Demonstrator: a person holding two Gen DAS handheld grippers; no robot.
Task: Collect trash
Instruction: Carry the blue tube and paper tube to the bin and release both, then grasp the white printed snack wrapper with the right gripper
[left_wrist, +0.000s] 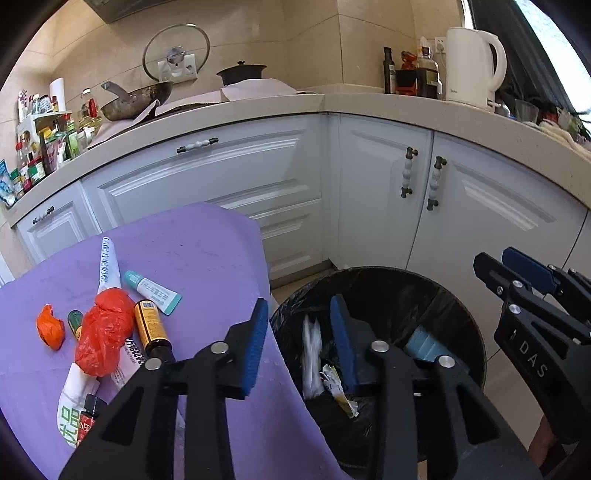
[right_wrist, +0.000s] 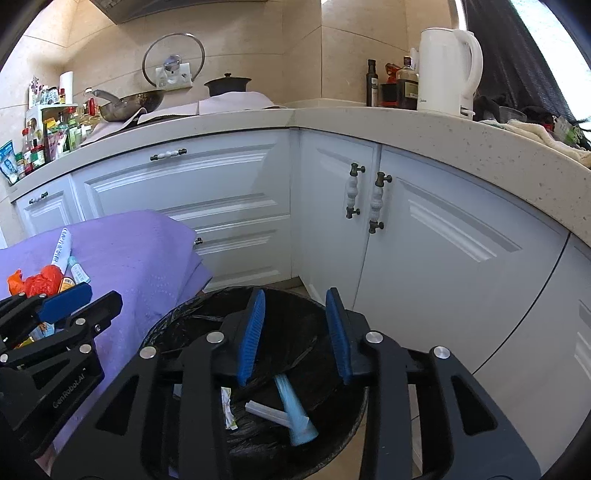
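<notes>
Both grippers hang over the black bin (right_wrist: 258, 435). The left gripper (left_wrist: 299, 345) is a little open and holds nothing. The right gripper (right_wrist: 295, 332) is a little open too, and empty. A blue tube (right_wrist: 295, 413) and some white wrappers (left_wrist: 312, 354) lie inside the bin. More trash waits on the purple cloth (left_wrist: 207, 258): a red bag (left_wrist: 105, 332), a brown bottle (left_wrist: 151, 325) and a small tube (left_wrist: 151, 291). The bottle is round, so a bump could roll it off the cloth. The 2 grippers are close and could knock together.
</notes>
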